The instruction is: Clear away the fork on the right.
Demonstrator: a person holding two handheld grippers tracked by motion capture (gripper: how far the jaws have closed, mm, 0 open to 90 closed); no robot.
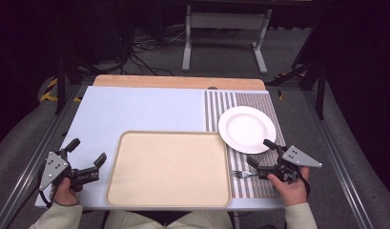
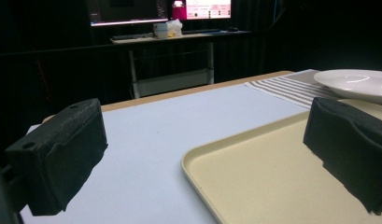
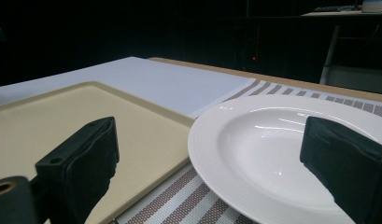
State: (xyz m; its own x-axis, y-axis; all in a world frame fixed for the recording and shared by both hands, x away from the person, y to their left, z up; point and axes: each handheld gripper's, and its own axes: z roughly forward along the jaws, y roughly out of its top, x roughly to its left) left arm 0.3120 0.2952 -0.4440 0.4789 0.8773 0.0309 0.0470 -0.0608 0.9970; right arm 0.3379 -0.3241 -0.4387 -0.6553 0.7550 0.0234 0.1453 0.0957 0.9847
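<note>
So I've got both grippers spread wide, nothing held: right gripper (image 1: 261, 152) beside the round white ceramic plate (image 1: 246, 129), over a metal fork (image 1: 244, 174); left gripper (image 1: 87, 151) far across from that plate.

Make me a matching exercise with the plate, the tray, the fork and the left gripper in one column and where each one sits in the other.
1. plate
2. tray
3. fork
4. left gripper

A. middle of the table, near edge
B. beside the tray's left edge
C. striped placemat, far part
D. striped placemat, near part, by the right gripper

Pairs: 1-C, 2-A, 3-D, 4-B
</note>
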